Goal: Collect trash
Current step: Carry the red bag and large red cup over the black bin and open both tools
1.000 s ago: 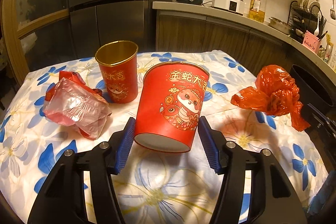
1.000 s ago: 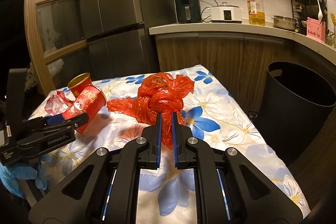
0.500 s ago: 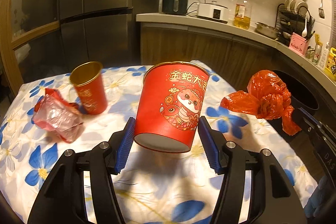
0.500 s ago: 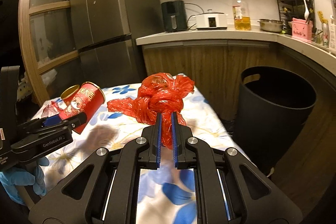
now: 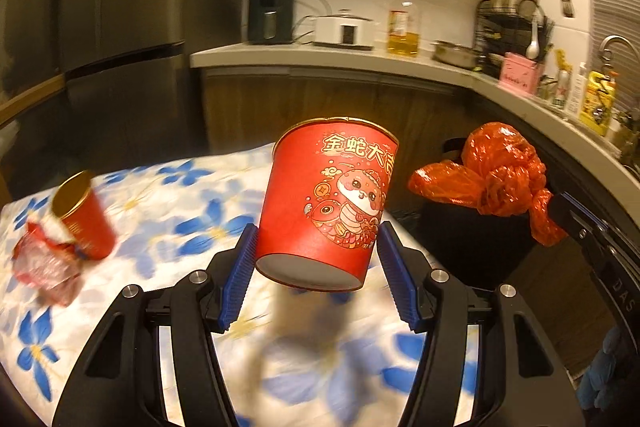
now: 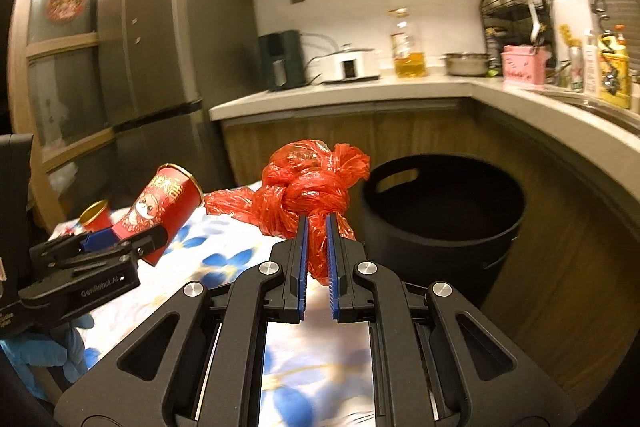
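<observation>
My left gripper (image 5: 316,251) is shut on a large red paper cup (image 5: 326,203) with a cartoon print, held in the air above the flowered table (image 5: 168,203). My right gripper (image 6: 315,227) is shut on a knotted red plastic bag (image 6: 308,187), also lifted. In the left wrist view that bag (image 5: 496,175) hangs in front of the black bin (image 5: 472,247). The right wrist view shows the bin (image 6: 444,211) just right of the bag, and the cup (image 6: 160,207) in the left gripper (image 6: 120,241). A smaller red cup (image 5: 82,215) and a crumpled clear wrapper (image 5: 44,263) lie at the table's left.
A curved kitchen counter (image 6: 500,107) with an oil bottle (image 6: 408,47), a cooker, a pot and a dish rack runs behind and to the right of the bin. A tall fridge (image 6: 160,39) stands at the back left. A hand in a blue glove (image 6: 48,351) holds the left gripper.
Both grippers have risen and swung right toward the bin, still holding the cup and the bag. The small cup and wrapper have slid to the left edge of view.
</observation>
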The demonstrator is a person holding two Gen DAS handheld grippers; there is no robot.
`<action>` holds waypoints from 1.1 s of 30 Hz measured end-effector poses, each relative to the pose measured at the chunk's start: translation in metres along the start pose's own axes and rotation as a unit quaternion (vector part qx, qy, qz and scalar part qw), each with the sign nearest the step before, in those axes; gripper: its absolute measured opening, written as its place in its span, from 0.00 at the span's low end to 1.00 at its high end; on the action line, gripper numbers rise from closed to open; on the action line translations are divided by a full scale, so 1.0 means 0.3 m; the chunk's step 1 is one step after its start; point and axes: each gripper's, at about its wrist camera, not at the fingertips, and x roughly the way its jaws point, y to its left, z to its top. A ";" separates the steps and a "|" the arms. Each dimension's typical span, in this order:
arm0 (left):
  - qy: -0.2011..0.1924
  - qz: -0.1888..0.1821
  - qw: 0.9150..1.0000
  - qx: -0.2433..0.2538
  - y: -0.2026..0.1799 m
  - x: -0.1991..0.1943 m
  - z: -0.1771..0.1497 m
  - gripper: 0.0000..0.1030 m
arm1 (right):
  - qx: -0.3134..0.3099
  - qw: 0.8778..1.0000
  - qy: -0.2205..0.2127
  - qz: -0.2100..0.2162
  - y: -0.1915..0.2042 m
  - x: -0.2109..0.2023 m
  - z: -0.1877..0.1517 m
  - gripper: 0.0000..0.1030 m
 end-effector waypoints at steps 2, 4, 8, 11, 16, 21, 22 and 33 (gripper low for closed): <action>-0.008 -0.020 1.000 0.006 -0.068 0.021 0.033 0.57 | 0.006 1.000 -0.012 -0.020 -0.057 -0.001 0.033 0.08; -0.014 -0.036 0.999 0.015 -0.133 0.044 0.063 0.57 | 0.011 0.999 -0.019 -0.036 -0.108 0.005 0.061 0.08; -0.027 -0.068 0.997 0.024 -0.253 0.094 0.123 0.57 | 0.022 0.997 -0.032 -0.068 -0.216 0.022 0.116 0.08; -0.037 -0.088 0.995 0.033 -0.342 0.141 0.162 0.57 | 0.029 0.995 -0.035 -0.087 -0.289 0.045 0.146 0.08; -0.044 -0.117 0.991 0.046 -0.465 0.233 0.199 0.57 | 0.036 0.994 -0.024 -0.096 -0.360 0.102 0.171 0.08; -0.033 -0.134 0.989 0.051 -0.520 0.316 0.199 0.57 | 0.031 0.995 -0.014 -0.099 -0.411 0.146 0.176 0.09; -0.029 -0.138 0.989 0.051 -0.530 0.333 0.195 0.57 | 0.032 0.995 -0.012 -0.097 -0.419 0.157 0.177 0.09; -0.014 -0.139 0.989 0.048 -0.535 0.388 0.174 0.75 | 0.057 0.993 0.000 -0.100 -0.489 0.195 0.151 0.41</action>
